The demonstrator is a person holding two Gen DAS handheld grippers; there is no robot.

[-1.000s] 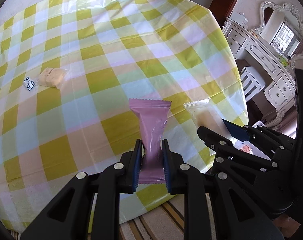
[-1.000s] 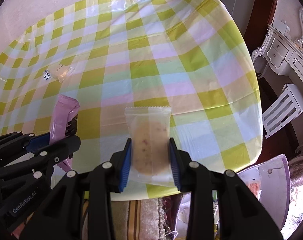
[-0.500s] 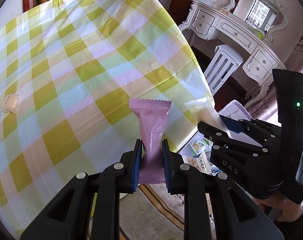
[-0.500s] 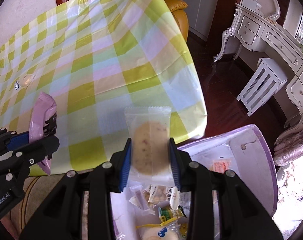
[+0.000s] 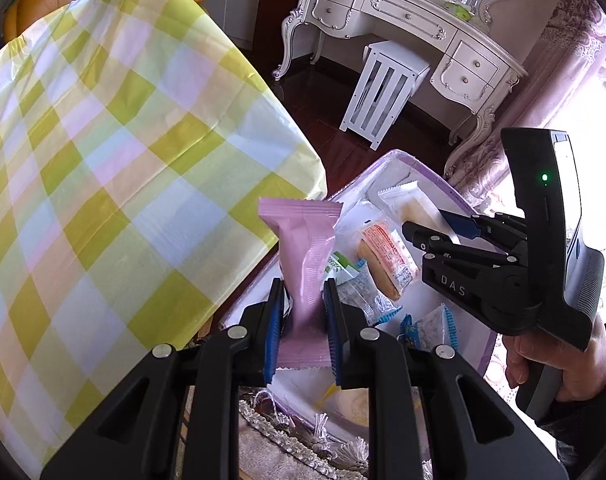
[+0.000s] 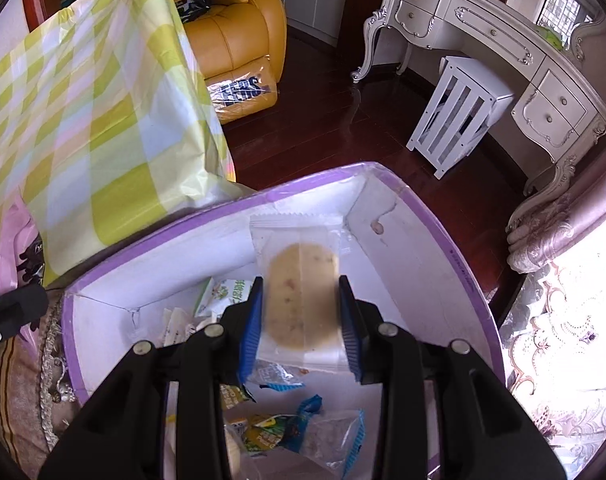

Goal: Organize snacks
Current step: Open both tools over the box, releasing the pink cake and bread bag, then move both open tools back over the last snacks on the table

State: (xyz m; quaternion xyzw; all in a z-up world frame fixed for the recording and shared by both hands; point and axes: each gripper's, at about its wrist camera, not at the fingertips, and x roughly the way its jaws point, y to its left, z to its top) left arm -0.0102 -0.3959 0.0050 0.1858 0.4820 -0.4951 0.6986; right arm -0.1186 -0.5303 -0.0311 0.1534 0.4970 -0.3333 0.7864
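The left gripper (image 5: 302,316) pinches the pink packet (image 5: 303,264), the right gripper (image 6: 299,320) the clear biscuit packet (image 6: 301,296) — both above the purple-rimmed box (image 6: 443,248). Each should go lower before its jaws open — so nothing falls outside.

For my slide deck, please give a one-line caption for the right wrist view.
Right gripper holds a clear-wrapped pastry above a purple-rimmed box of snacks.
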